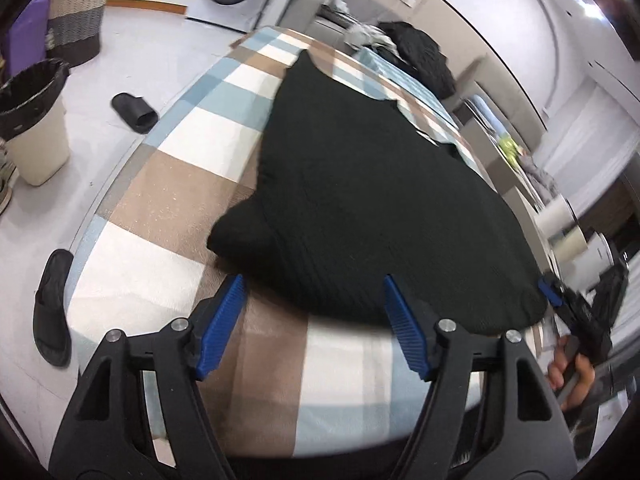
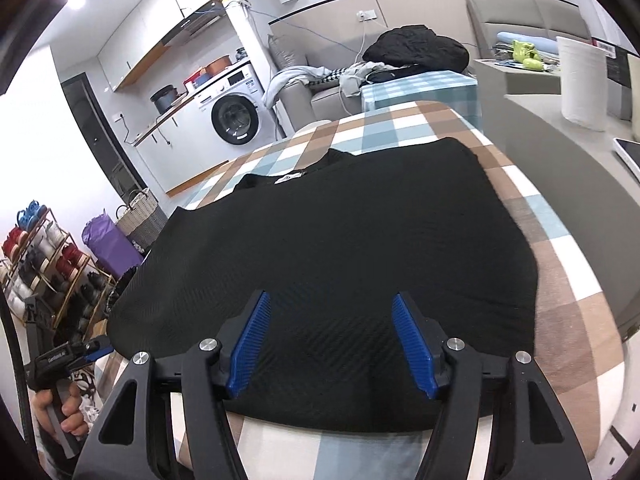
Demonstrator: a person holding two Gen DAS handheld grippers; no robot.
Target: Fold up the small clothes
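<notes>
Hovering unclenched at the near hem, left gripper (image 1: 314, 292) and right gripper (image 2: 332, 312) hold nothing, so a shallow pinch could bunch the black ribbed knit top (image 2: 340, 232) on the checked tablecloth (image 2: 560, 280).

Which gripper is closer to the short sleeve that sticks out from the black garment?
Left. The left gripper hangs open right beside the sleeve, on the near side. The right gripper is open over the garment's near hem, farther from it.

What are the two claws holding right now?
Nothing. Both the left claw and the right claw are open above the near edge of the black sweater, which lies flat on the checked cloth.
</notes>
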